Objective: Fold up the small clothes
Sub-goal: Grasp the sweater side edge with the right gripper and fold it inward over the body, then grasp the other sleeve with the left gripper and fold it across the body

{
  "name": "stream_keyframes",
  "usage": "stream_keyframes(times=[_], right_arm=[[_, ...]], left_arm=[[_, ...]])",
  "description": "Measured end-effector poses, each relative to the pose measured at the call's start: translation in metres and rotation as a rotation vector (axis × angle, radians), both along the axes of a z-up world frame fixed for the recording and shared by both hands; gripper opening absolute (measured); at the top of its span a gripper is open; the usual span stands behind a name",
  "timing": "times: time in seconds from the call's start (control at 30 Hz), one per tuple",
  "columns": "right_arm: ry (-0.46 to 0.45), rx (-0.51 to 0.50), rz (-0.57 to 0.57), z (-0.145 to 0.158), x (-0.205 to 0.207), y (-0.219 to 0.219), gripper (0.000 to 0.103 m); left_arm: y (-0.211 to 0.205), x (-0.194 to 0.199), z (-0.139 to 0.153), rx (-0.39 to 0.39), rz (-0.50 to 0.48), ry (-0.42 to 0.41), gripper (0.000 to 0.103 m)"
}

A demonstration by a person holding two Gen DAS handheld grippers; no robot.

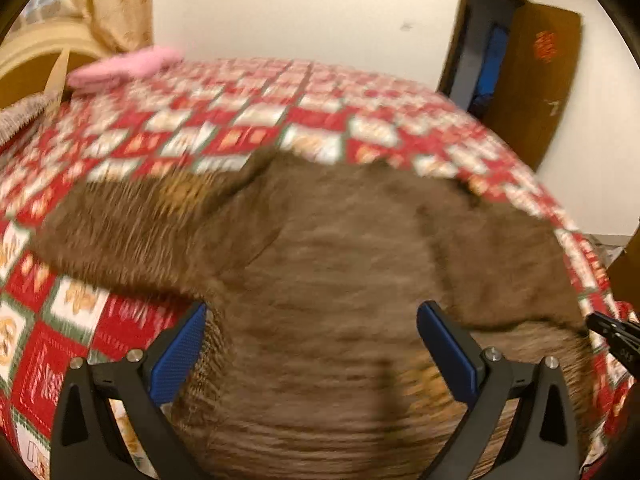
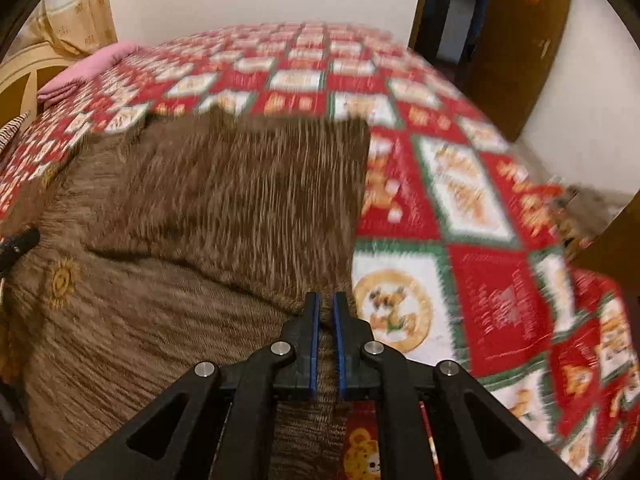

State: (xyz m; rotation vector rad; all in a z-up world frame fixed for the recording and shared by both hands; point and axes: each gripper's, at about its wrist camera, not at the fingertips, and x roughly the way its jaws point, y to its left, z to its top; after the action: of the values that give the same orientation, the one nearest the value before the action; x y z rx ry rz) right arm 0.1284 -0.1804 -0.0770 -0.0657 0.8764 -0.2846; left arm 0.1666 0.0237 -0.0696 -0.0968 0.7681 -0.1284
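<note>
A small brown knit sweater (image 1: pixel 320 280) lies on a bed with a red, white and green patterned quilt (image 1: pixel 240 120). Both views are blurred. My left gripper (image 1: pixel 312 320) is open, its blue pads (image 1: pixel 180 352) wide apart over the sweater's lower body. My right gripper (image 2: pixel 326 312) is shut on the sweater's right edge (image 2: pixel 326 360), with brown fabric between the blue pads. In the right wrist view the sweater (image 2: pixel 200 240) has a sleeve laid over its body and a small sun motif (image 2: pixel 62 282). The right gripper's tip shows at the left wrist view's right edge (image 1: pixel 612 332).
A folded pink cloth (image 1: pixel 124 66) lies at the bed's far left corner, also in the right wrist view (image 2: pixel 88 70). A curtain (image 1: pixel 116 4) hangs behind it. An open wooden door (image 1: pixel 536 76) stands at the right. The quilt (image 2: pixel 480 240) extends right of the sweater.
</note>
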Motion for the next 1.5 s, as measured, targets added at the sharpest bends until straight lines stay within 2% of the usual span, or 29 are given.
stream_keyframes(times=[0.07,0.17,0.2,0.27,0.33,0.37,0.4,0.5,0.57,0.67,0.77,0.83,0.9,0.97,1.03,1.1,1.13,1.23,1.27,1.33,1.4,1.43,1.47,1.5], right_arm=[[-0.081,0.064,0.046,0.011,0.001,0.006,0.007],[-0.165,0.126,0.077,0.013,0.011,0.014,0.007],[-0.166,0.147,0.087,0.009,0.018,0.017,0.007],[-0.119,0.175,0.111,-0.008,0.030,0.021,0.007],[-0.032,0.161,0.115,-0.033,0.038,0.020,0.007],[-0.060,0.151,0.132,-0.035,0.034,0.021,0.007],[-0.100,0.135,0.152,-0.035,0.027,0.022,0.007],[-0.124,0.112,0.160,-0.037,0.019,0.023,0.008],[-0.131,0.095,0.159,-0.038,0.019,0.025,0.008],[-0.143,0.094,0.161,-0.039,0.017,0.026,0.010],[-0.149,0.117,0.175,-0.037,0.014,0.026,0.020],[-0.148,0.136,0.208,-0.038,0.014,0.029,0.040],[-0.141,0.128,0.238,-0.040,0.015,0.035,0.053],[-0.125,0.071,0.251,-0.042,0.017,0.046,0.057],[-0.114,0.005,0.250,-0.045,0.018,0.056,0.059],[-0.116,-0.031,0.247,-0.045,0.017,0.059,0.061],[-0.120,-0.030,0.245,-0.045,0.017,0.058,0.061],[-0.124,0.010,0.246,-0.044,0.016,0.052,0.062],[-0.125,0.016,0.247,-0.044,0.016,0.051,0.062],[-0.125,0.015,0.247,-0.045,0.016,0.051,0.063],[-0.123,0.005,0.248,-0.045,0.017,0.052,0.063],[-0.123,0.002,0.249,-0.045,0.016,0.053,0.064],[-0.124,0.003,0.249,-0.045,0.016,0.053,0.064],[-0.124,0.005,0.250,-0.045,0.016,0.053,0.064]], left_arm=[[-0.019,0.009,0.003,0.036,0.014,-0.001,0.103],[-0.044,0.030,-0.015,0.071,0.006,0.085,0.103],[-0.053,0.035,-0.023,0.095,0.005,0.102,0.103],[-0.063,0.033,-0.029,0.157,0.017,0.075,0.103],[-0.068,0.033,-0.034,0.226,0.017,0.075,0.103],[-0.065,0.033,-0.034,0.222,0.014,0.079,0.103],[-0.062,0.029,-0.032,0.210,0.018,0.074,0.103],[-0.047,0.020,-0.028,0.177,0.021,0.073,0.103],[-0.034,0.009,-0.028,0.158,0.002,0.102,0.103],[0.001,-0.016,-0.026,0.092,-0.027,0.142,0.103],[0.040,-0.030,-0.011,0.033,-0.024,0.117,0.103],[0.082,-0.034,0.004,-0.034,0.055,0.061,0.103],[0.126,-0.028,0.012,-0.094,0.199,0.012,0.103],[0.172,-0.011,0.009,-0.139,0.394,0.004,0.102],[0.204,0.006,-0.002,-0.205,0.512,0.034,0.095],[0.225,0.029,-0.019,-0.294,0.565,0.092,0.086],[0.228,0.036,-0.025,-0.310,0.580,0.113,0.085],[0.229,0.057,-0.044,-0.310,0.615,0.166,0.078],[0.227,0.059,-0.046,-0.296,0.632,0.154,0.077],[0.221,0.061,-0.044,-0.273,0.648,0.123,0.066],[0.219,0.063,-0.045,-0.274,0.640,0.113,0.035],[0.220,0.063,-0.047,-0.289,0.626,0.112,0.025],[0.222,0.065,-0.047,-0.306,0.609,0.118,0.011],[0.223,0.066,-0.049,-0.316,0.593,0.126,0.011]])
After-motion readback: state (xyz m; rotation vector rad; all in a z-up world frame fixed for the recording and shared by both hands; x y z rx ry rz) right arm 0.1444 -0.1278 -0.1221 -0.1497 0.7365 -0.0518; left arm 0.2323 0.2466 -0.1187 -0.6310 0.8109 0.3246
